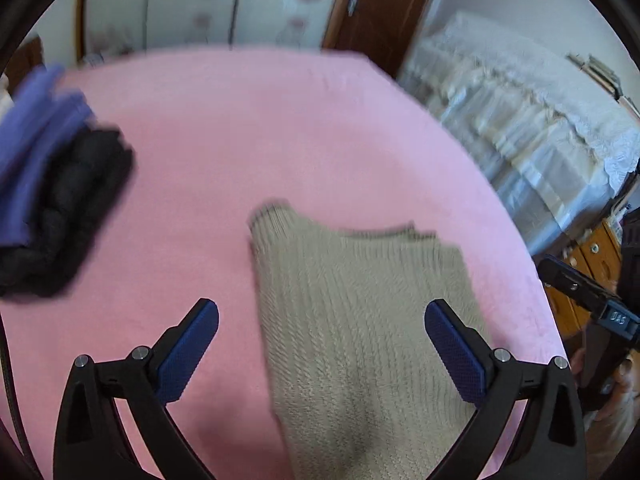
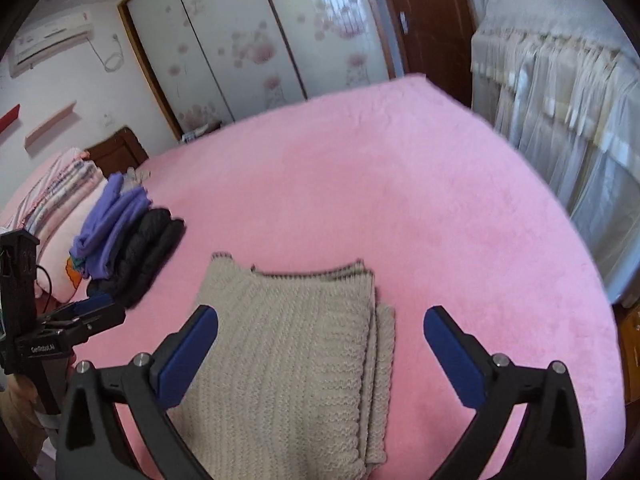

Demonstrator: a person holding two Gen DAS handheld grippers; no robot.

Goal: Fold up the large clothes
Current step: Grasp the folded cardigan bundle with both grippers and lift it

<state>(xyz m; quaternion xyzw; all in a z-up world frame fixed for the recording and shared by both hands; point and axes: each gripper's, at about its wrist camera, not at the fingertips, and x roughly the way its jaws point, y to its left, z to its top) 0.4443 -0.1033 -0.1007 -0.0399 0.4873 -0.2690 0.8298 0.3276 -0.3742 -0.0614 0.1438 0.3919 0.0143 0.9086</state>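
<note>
A beige knitted sweater (image 1: pixel 360 320) lies folded into a flat stack on the pink bedspread (image 1: pixel 240 140). In the right wrist view the same sweater (image 2: pixel 288 352) shows several layered edges on its right side. My left gripper (image 1: pixel 322 320) hangs above the sweater with its jaws wide apart and nothing between the blue pads (image 1: pixel 188 356). My right gripper (image 2: pixel 320 324) is likewise open above the sweater, its pads (image 2: pixel 452 356) clear of the fabric. Each gripper shows at the edge of the other's view: the right one (image 1: pixel 592 300), the left one (image 2: pixel 80 312).
A pile of folded clothes, purple (image 2: pixel 112 220) on black (image 2: pixel 148 248), sits on the bed to the left, black pile (image 1: pixel 72 216) blurred in the left wrist view. Striped bedding (image 2: pixel 60 184) lies behind it. A lace-covered piece of furniture (image 2: pixel 560 112) stands right of the bed, sliding wardrobe doors (image 2: pixel 248 40) beyond.
</note>
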